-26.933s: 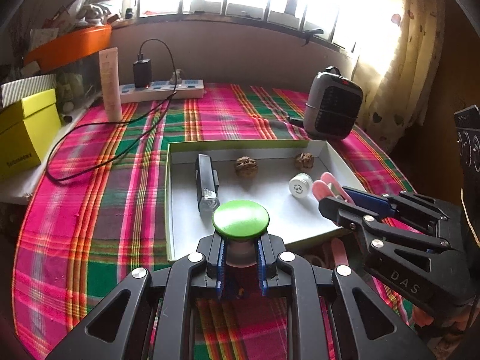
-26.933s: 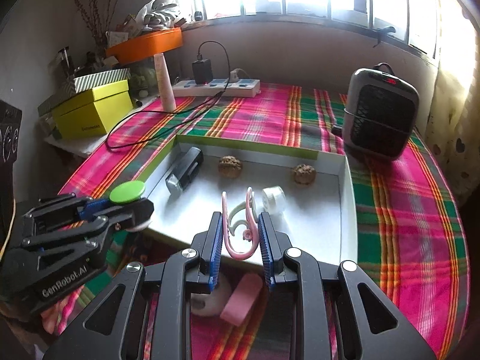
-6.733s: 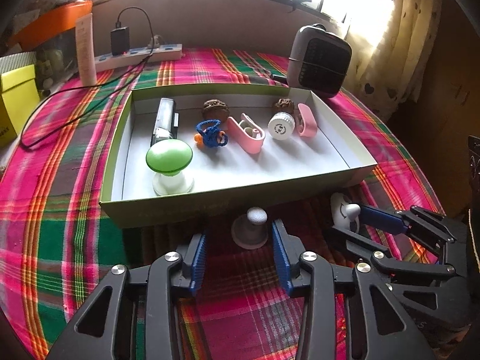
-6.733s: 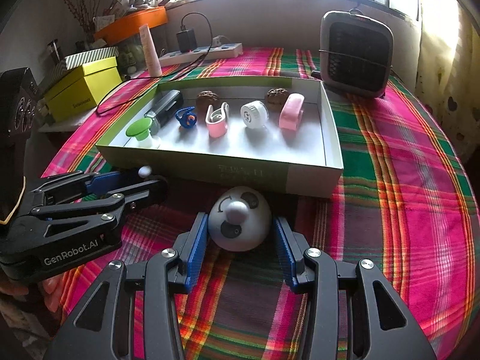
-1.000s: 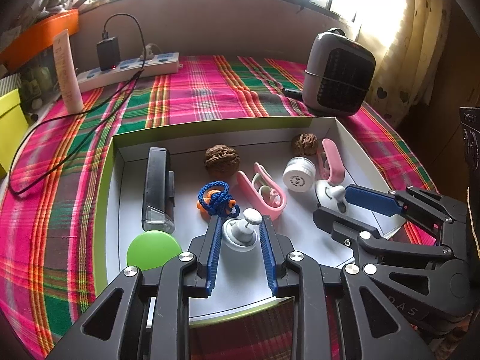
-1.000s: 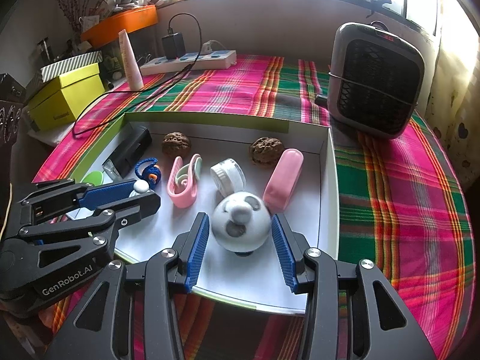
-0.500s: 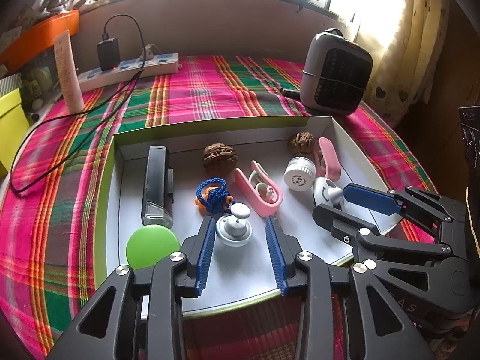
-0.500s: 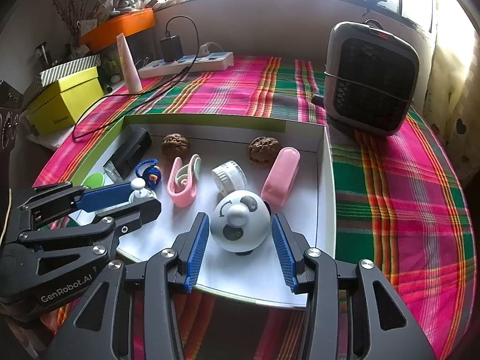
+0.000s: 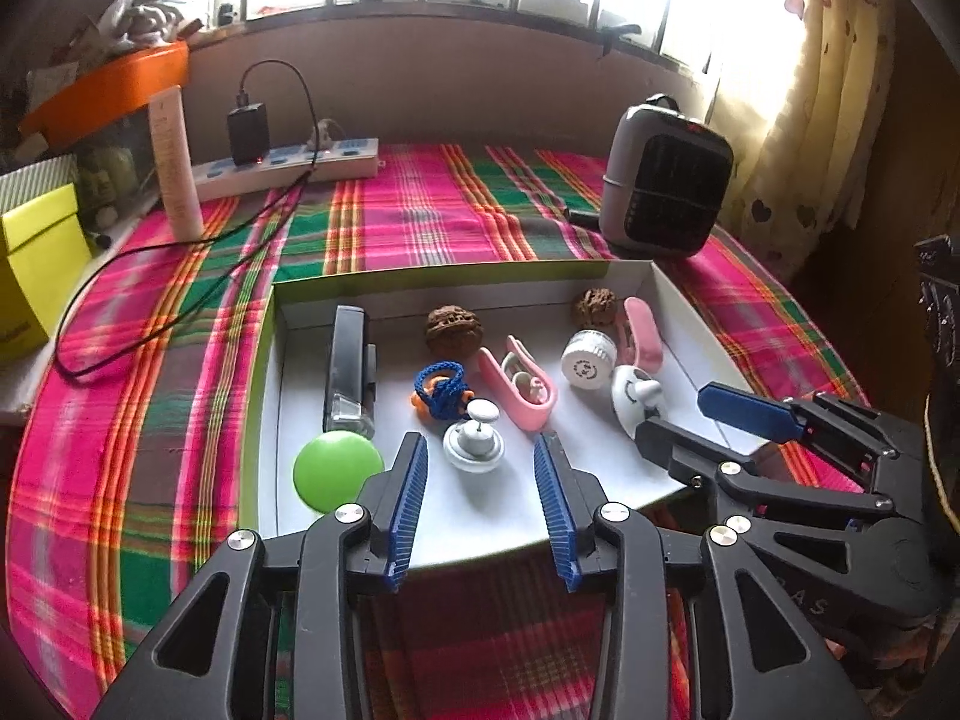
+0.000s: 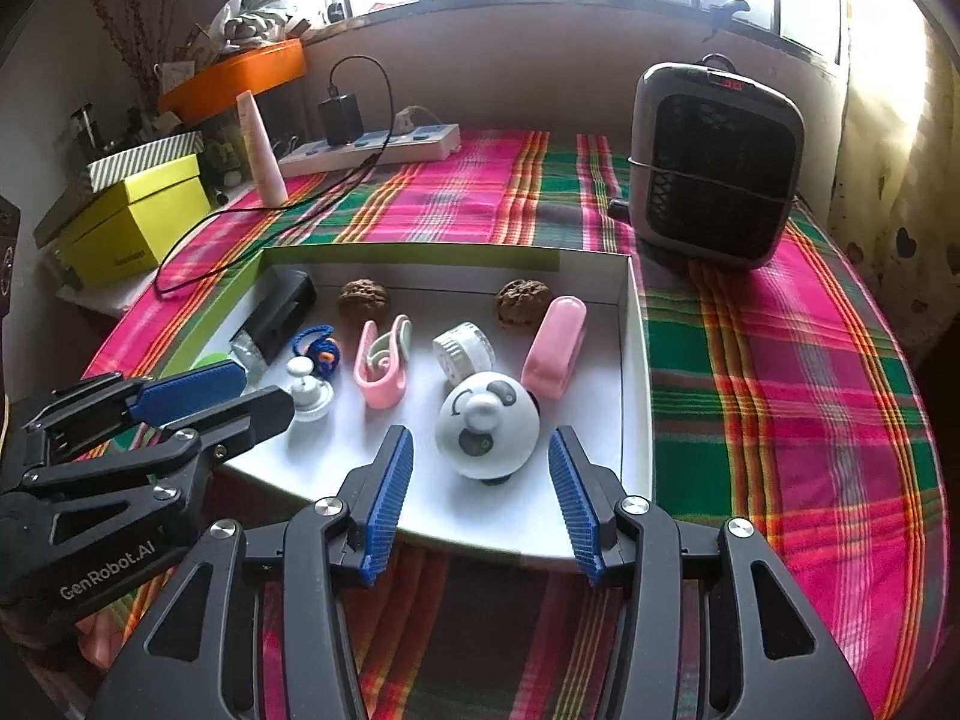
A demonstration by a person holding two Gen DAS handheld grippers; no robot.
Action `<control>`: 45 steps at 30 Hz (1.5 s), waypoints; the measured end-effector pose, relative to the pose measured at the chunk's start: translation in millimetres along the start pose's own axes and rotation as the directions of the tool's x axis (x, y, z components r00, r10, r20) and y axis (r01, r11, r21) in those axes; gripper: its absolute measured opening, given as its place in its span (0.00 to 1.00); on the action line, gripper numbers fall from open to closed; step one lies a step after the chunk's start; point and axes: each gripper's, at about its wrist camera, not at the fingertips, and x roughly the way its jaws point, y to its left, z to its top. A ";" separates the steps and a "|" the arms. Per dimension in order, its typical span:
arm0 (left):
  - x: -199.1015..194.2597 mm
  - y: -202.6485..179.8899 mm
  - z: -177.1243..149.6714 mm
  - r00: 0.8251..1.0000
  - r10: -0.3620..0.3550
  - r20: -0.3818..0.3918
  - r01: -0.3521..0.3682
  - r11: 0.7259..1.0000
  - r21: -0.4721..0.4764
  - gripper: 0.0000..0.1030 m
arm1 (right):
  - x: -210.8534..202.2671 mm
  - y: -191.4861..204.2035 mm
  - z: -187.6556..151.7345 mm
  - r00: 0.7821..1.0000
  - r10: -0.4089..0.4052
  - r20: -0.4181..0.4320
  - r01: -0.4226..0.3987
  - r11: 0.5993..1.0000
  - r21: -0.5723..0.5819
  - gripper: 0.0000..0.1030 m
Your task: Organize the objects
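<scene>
Small white knob-topped gadget (image 9: 474, 443) sits upright on tray (image 9: 672, 294) floor, just ahead of left gripper (image 9: 480, 468), roughly centred btwn its blue pads (image 9: 409, 483) but clear of both. L jaws spread and opening, nothing gripped. Green dome (image 9: 336, 468) just left of it; blue cord bundle (image 9: 443, 391) and pink clip (image 9: 523, 384) behind.

Panda-face round gadget (image 10: 487, 427) stands on tray (image 10: 633, 348) near its right wall, just ahead of right gripper (image 10: 480, 480), btwn the pads w/ gaps either side. R jaws wide and opening, touching nothing. Pink oblong case (image 10: 555, 343) and white ribbed cap (image 10: 463, 347) just behind panda.
</scene>
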 end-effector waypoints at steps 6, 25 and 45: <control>-13.4 -0.4 -8.9 1.000 0.019 0.014 -0.019 1.000 -0.003 0.35 | -11.9 3.5 -7.1 1.000 -0.002 0.022 0.001 1.000 0.011 0.47; -39.4 -8.1 -44.0 0.998 0.059 0.026 -0.059 0.998 0.000 0.35 | -42.1 16.0 -39.4 0.998 -0.024 0.055 0.024 1.000 0.011 0.47; -40.7 -6.1 -89.3 0.992 0.119 -0.037 -0.119 0.993 -0.004 0.38 | -43.3 17.6 -78.3 0.997 -0.077 -0.024 0.078 0.996 0.030 0.47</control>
